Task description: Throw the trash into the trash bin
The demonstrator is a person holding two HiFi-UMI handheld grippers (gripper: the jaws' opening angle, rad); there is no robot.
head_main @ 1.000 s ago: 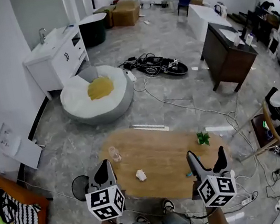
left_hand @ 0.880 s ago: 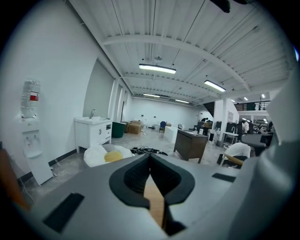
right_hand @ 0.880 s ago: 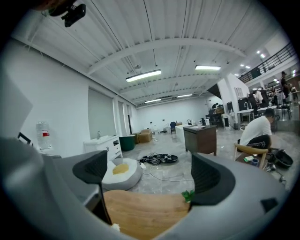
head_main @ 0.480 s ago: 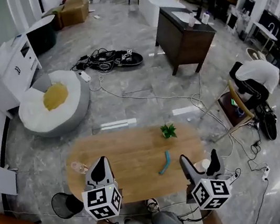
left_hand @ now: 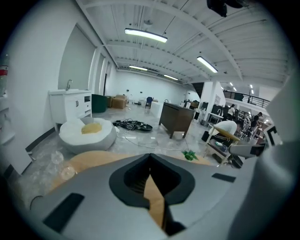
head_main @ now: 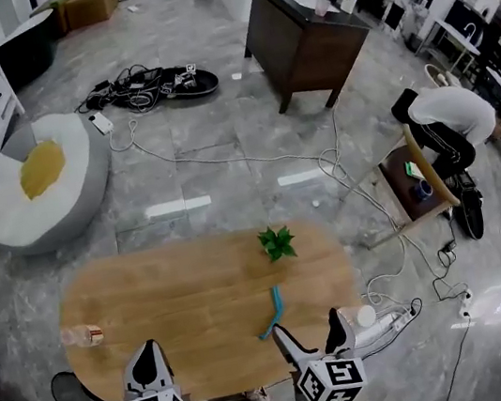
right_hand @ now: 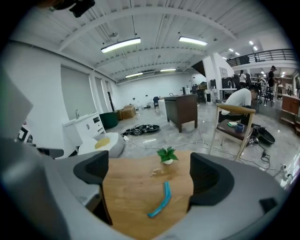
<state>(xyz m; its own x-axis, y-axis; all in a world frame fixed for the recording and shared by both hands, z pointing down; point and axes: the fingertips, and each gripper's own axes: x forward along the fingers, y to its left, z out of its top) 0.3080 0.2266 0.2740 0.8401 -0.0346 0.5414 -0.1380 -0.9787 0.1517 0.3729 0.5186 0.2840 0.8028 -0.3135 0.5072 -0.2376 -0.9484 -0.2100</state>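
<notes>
A curved blue strip [head_main: 271, 313] [right_hand: 161, 200] lies on the oval wooden table [head_main: 180, 292] near its front edge, just ahead of my right gripper [head_main: 314, 338] [right_hand: 149, 173]. That gripper is open and holds nothing. A small pale crumpled scrap [right_hand: 157, 172] rests by a little green plant [head_main: 277, 243] [right_hand: 166, 154]. My left gripper [head_main: 148, 364] [left_hand: 150, 161] hangs over the table's front left edge, its jaws closed together with nothing seen between them. A dark mesh trash bin [head_main: 77, 395] stands on the floor under the table's left end.
A clear plastic bottle [head_main: 83, 336] [left_hand: 66, 172] lies at the table's left end. A white and yellow beanbag [head_main: 34, 188] sits beyond. Cables [head_main: 342, 179] trail across the floor, and a person bends by a chair [head_main: 418, 181] at the right.
The head view has swung, so the table now sits left of centre. Both grippers have dropped back to the near edge. The blue strip and the plant have come into view.
</notes>
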